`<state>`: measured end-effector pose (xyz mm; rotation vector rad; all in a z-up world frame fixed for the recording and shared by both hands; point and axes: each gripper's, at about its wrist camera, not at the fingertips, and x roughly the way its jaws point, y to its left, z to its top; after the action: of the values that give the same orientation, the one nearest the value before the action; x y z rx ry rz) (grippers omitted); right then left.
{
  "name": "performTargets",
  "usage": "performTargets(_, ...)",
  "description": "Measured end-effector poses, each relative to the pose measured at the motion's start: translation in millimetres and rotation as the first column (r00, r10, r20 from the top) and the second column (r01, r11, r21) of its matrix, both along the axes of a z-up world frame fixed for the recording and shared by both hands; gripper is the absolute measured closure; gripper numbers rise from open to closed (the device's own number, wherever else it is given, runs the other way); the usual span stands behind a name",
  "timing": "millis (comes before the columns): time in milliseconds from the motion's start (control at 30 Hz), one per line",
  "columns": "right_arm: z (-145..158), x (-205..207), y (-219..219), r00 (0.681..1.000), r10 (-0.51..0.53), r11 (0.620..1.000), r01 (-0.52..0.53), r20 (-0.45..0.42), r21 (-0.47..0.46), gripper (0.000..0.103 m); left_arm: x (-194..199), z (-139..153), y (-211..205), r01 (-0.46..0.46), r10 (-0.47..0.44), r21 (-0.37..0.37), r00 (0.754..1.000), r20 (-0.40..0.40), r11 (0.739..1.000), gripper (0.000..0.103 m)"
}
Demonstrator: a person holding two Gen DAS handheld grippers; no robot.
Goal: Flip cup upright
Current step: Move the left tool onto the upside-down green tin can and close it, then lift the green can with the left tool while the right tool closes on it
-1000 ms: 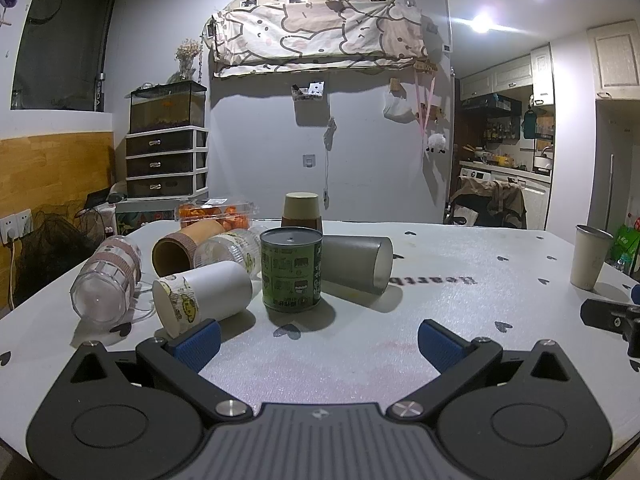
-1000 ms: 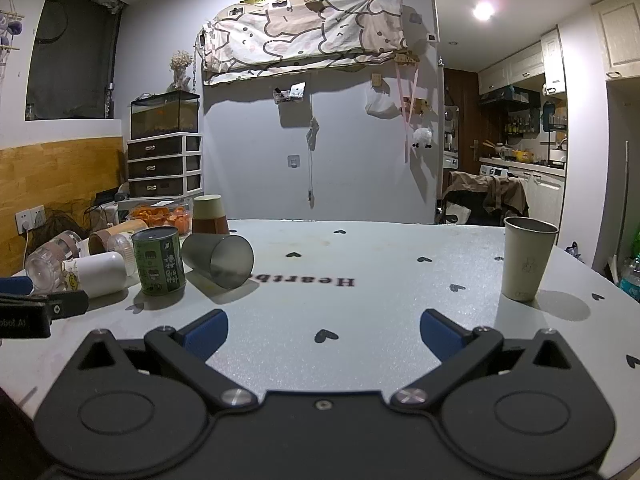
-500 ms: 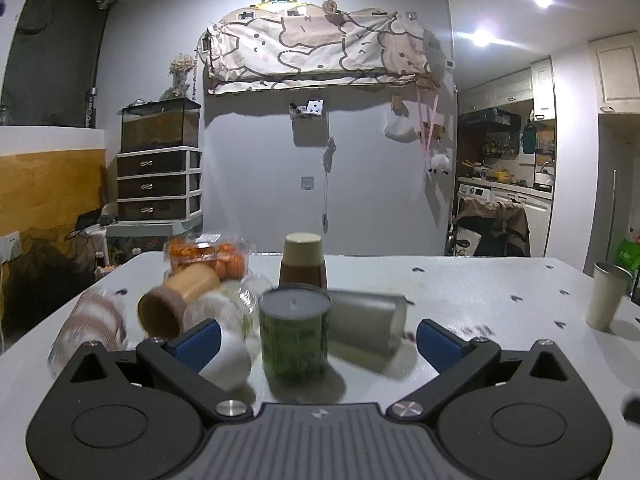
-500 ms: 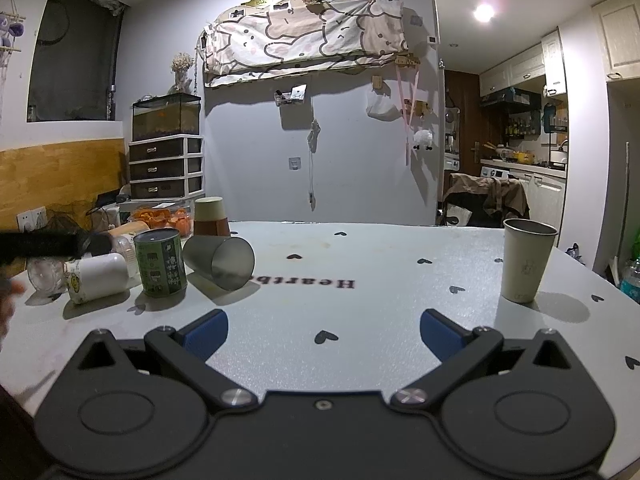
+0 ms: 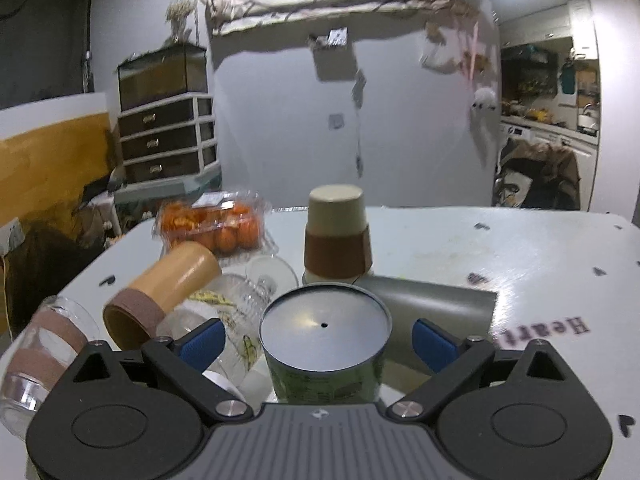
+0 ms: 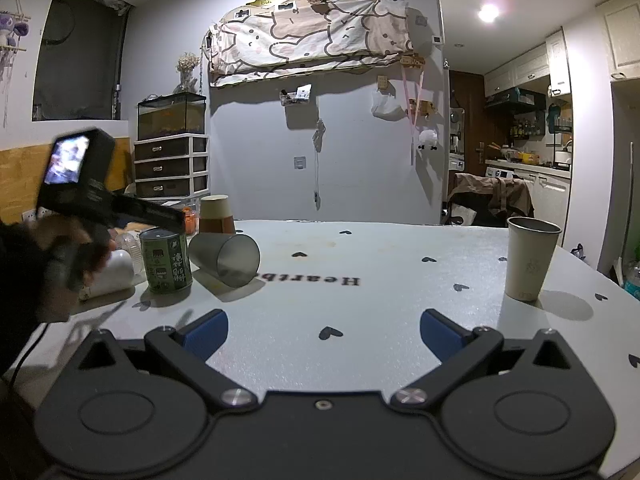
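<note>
A grey cup [image 6: 225, 258] lies on its side on the white table [image 6: 360, 248], its mouth facing me; it also shows in the left wrist view [image 5: 436, 300] behind a green can [image 5: 325, 354]. My left gripper [image 5: 316, 344] is open and raised, its fingers either side of the can's top; it also shows at the left of the right wrist view [image 6: 132, 210]. A brown and cream cup [image 5: 337, 234] stands upside down behind. My right gripper [image 6: 323, 330] is open and empty, low over the table's near middle.
Around the can lie a tan tube [image 5: 160, 294], a clear glass [image 5: 236, 320], a pink-banded jar [image 5: 36, 354] and a white cup [image 6: 110, 274]. A box of oranges [image 5: 212, 224] sits behind. A grey cup [image 6: 528, 258] stands upright at the right.
My left gripper has risen and moved forward over the cluster, so the can's top now lies between its fingers. The right gripper has not moved.
</note>
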<state>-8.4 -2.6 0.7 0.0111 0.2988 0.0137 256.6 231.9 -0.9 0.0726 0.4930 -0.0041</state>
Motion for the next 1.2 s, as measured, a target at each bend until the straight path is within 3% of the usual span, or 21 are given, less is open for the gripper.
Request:
performTargets(133, -2, 2, -2, 1.000, -0.010, 1.000, 0.010, -0.004, 0.008, 0.000, 7, -4, 1, -0.029, 0.029, -0.014, 0.999, 0.013, 0.999, 0.019)
performTargets(167, -2, 1, -2, 1.000, -0.010, 1.000, 0.010, -0.004, 0.010, 0.000, 8, -5, 1, -0.025, 0.025, -0.026, 1.000, 0.011, 0.999, 0.029)
performTargets(367, -5, 1, -5, 1.000, -0.014, 1.000, 0.014, -0.003, 0.019, 0.000, -10, 4, 3, -0.012, 0.013, -0.069, 1.000, 0.012, 0.998, 0.029)
performTargets(533, -7, 2, -8, 1.000, -0.019, 0.999, 0.019, -0.001, 0.028, 0.000, -59, 19, -14, 0.141, -0.139, -0.100, 0.990, 0.024, 0.985, 0.029)
performTargets(633, -7, 2, -8, 1.000, -0.018, 0.999, 0.018, 0.001, 0.033, 0.000, -94, 25, -36, 0.274, -0.272, -0.068, 0.961, 0.044, 0.959, 0.029)
performTargets(733, -8, 2, -10, 1.000, -0.018, 0.999, 0.018, 0.003, 0.037, 0.000, -123, 24, -60, 0.409, -0.407, -0.052, 0.912, 0.043, 0.911, 0.029)
performTargets(933, -12, -1, -15, 1.000, 0.002, 0.999, -0.001, -0.018, 0.033, 0.000, -150, 8, -92, 0.552, -0.553, -0.069, 0.833, -0.003, 0.831, 0.029)
performTargets(1100, -24, -3, -16, 0.997, 0.032, 0.999, -0.030, -0.065, 0.041, 0.000, -154, -5, -106, 0.581, -0.584, -0.062, 0.810, -0.045, 0.811, 0.028)
performTargets(1200, -31, -1, -15, 0.993, 0.076, 0.995, -0.071, -0.088, 0.063, 0.010, -154, -4, -106, 0.576, -0.580, -0.076, 0.813, -0.049, 0.814, 0.028)
